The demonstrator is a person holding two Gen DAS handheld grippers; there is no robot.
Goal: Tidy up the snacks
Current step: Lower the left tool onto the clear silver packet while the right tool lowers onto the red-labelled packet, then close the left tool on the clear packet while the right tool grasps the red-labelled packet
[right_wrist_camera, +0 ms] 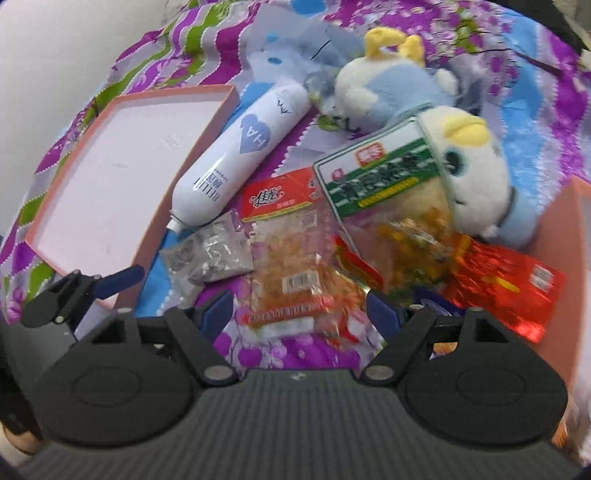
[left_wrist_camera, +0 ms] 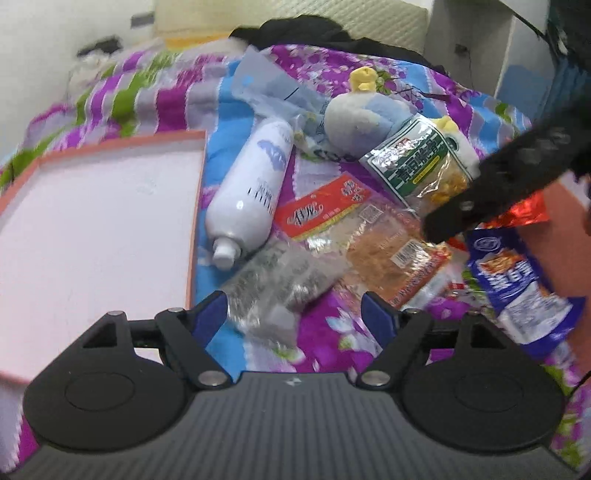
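Snack packets (right_wrist_camera: 291, 254): about five; one bottle (right_wrist_camera: 236, 162), one tray (right_wrist_camera: 122, 173)

A floral bedspread (left_wrist_camera: 155, 96) in purple, green and blue covers the bed. On it lies a white bottle (left_wrist_camera: 246, 192) with a blue heart, its cap pointing toward the camera. Beyond it sits a white and pale-blue plush toy (right_wrist_camera: 399, 88) with yellow tufts, a crumpled clear plastic bag (left_wrist_camera: 266, 86) just beside it. Dark clothing (left_wrist_camera: 317, 33) is heaped at the bed's far edge.
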